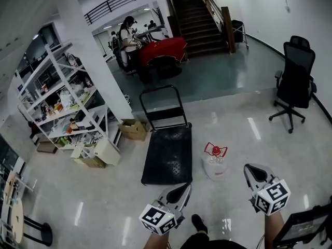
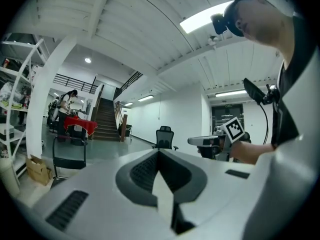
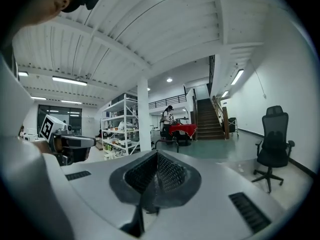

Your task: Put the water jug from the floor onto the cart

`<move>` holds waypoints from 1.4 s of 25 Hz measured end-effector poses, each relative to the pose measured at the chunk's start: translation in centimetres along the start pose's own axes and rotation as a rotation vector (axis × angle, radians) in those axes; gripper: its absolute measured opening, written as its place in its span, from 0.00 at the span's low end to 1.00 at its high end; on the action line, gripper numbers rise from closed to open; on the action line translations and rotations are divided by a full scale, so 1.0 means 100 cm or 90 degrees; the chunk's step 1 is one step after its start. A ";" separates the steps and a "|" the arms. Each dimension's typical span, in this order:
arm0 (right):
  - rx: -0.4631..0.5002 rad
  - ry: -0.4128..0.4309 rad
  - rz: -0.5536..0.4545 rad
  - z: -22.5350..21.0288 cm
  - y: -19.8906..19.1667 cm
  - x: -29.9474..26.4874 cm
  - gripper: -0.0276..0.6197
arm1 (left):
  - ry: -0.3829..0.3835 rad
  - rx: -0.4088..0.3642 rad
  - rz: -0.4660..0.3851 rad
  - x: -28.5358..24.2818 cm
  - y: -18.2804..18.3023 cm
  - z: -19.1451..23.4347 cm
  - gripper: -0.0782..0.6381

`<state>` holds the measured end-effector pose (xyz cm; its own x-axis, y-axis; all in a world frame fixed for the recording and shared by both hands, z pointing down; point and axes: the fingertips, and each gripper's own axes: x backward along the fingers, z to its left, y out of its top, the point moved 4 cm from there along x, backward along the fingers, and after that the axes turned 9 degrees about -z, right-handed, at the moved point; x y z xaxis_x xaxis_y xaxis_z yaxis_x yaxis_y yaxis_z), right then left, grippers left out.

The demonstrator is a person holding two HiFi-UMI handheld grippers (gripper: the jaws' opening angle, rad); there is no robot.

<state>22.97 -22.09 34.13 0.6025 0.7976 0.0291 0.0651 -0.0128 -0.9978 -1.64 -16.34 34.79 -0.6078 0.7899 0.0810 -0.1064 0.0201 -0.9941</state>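
Grey-white jaws of the left gripper were seen pressed together with nothing between them. The right gripper was likewise clenched and empty. Both were held about level above the floor.

Just ahead of them, between the two, the water jug was found upright on the floor. It was clear, with a red handle and cap, and it stood just beside the right edge of the cart, not on it. The cart's black deck was bare, and its handle was raised at the far end. Farther out, an office chair, white shelves and a cardboard box were seen.

The step in hand was judged to be the approach. It would be done well if the jaws were opened before the jug was reached and the grippers were lowered to it. The handle or neck should then be gripped squarely, so that the weight could be carried across to the deck without swinging.

The jug and the cart's deck were shown only in the head view. They were missed by both gripper views, which were aimed level across the room, but the closed jaws were shown plainly there.
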 end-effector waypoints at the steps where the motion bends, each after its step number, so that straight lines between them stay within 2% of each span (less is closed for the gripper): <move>1: 0.003 0.003 0.002 -0.002 -0.002 -0.016 0.05 | -0.008 0.000 -0.006 -0.011 -0.001 0.015 0.11; 6: -0.007 0.005 0.010 -0.012 -0.002 -0.098 0.05 | -0.030 0.010 -0.027 -0.058 -0.001 0.095 0.11; 11: 0.003 -0.010 -0.019 -0.027 0.006 -0.176 0.05 | -0.059 -0.003 -0.049 -0.093 0.005 0.168 0.11; 13: -0.001 -0.015 -0.008 -0.030 0.001 -0.207 0.05 | -0.064 -0.002 -0.043 -0.105 0.000 0.194 0.11; 16: -0.008 -0.025 0.032 -0.037 -0.008 -0.241 0.05 | -0.065 0.026 -0.027 -0.118 -0.009 0.221 0.11; 20: -0.016 -0.037 0.044 -0.059 -0.019 -0.276 0.05 | -0.054 0.041 -0.007 -0.142 -0.021 0.251 0.11; 24: -0.020 -0.047 0.049 -0.095 -0.029 -0.315 0.05 | -0.041 0.045 0.011 -0.180 -0.029 0.281 0.11; 29: -0.040 -0.042 0.044 -0.149 -0.038 -0.374 0.05 | -0.030 0.025 0.028 -0.246 -0.025 0.321 0.11; 33: -0.056 -0.034 0.037 -0.208 -0.043 -0.420 0.08 | -0.019 0.031 0.056 -0.313 -0.034 0.348 0.11; 35: -0.065 -0.024 0.051 -0.240 -0.058 -0.442 0.12 | -0.008 0.040 0.067 -0.347 -0.048 0.360 0.11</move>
<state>15.08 -71.78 40.05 0.5784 0.8139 -0.0551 0.1001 -0.1379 -0.9854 -8.42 -65.90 39.33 -0.6275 0.7783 -0.0229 -0.0903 -0.1020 -0.9907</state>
